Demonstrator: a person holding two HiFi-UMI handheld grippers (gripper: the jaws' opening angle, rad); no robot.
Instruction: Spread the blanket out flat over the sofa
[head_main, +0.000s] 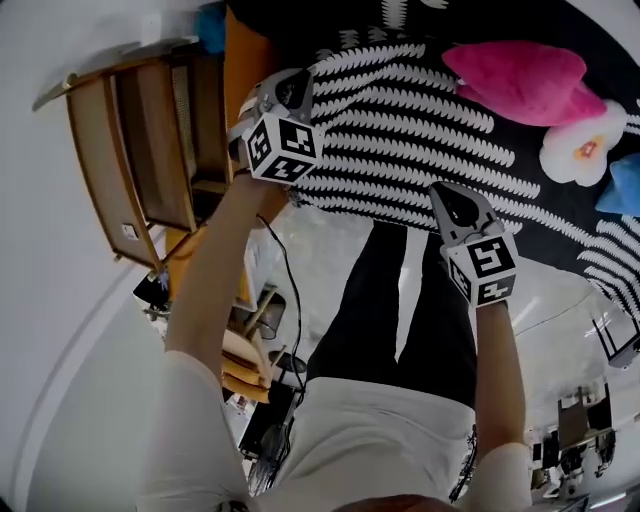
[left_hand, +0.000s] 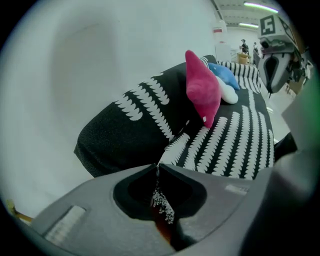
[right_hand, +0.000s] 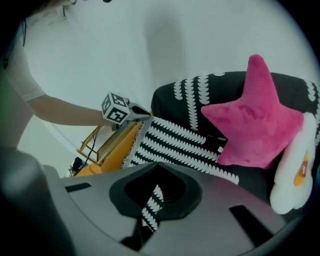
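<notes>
We hold the blanket (head_main: 400, 110) by its near edge with both grippers; the left gripper (left_hand: 157, 167) has its jaws pressed together on a thin fold of the patterned cloth; the right gripper (right_hand: 157, 164) is likewise closed on a narrow strip of the same edge. The blanket lies ahead of both grippers, over the sofa (right_hand: 252, 181), with the star pillow (head_main: 520, 80) and other pillows resting on it toward our right; its long axis runs from left to right, along the line that joins our two grippers. The left gripper stands farther forward, at the sofa's end beside the wooden rack (head_main: 130, 140); the right one is nearer to our body and nearer to the pillows. Both arms are stretched forward, and both grippers point forward and down. In our judgement, the coming move depends on this held edge; it must be drawn taut between the grippers, because the cloth looks slack and rumpled there.
</notes>
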